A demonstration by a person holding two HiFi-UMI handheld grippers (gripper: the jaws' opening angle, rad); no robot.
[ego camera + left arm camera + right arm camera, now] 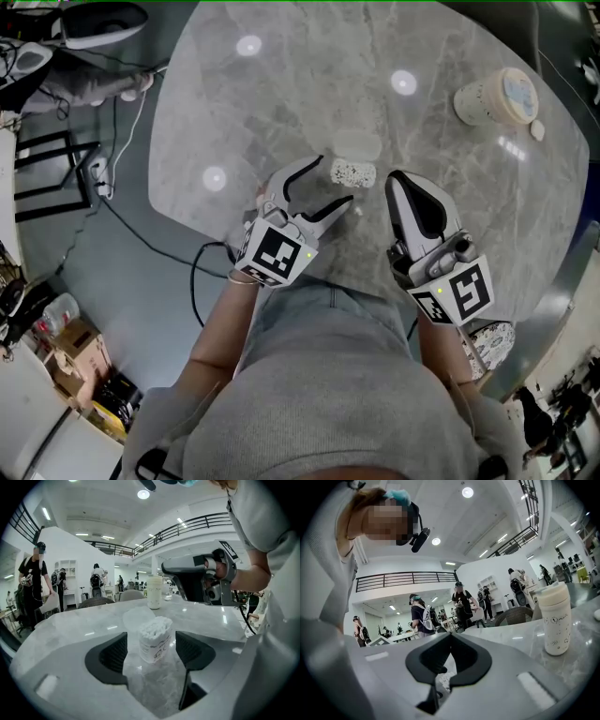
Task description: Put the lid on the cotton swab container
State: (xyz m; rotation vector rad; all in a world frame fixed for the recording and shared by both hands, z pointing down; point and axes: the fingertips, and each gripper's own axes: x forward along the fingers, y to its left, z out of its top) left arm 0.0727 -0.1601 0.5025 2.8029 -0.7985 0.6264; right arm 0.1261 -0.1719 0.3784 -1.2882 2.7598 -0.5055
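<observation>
Spread left gripper [336, 180] flanking, not touching, upright cotton swab container [352, 172]; long axis vertical, swabs up; right gripper [396, 180] pressed together.

Site note: large open-plan indoor hall, likely a shared workspace. Mezzanine railing [187, 524] is running overhead, ceiling lights [467, 492] are glowing, and people with backpacks [419, 613] are standing among distant tables [401, 637].

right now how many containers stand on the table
2: the clear plastic cotton swab container stands between the open left gripper's jaws; the cream lidded cup at the grey marble table's far right. None looks hidden.
</observation>
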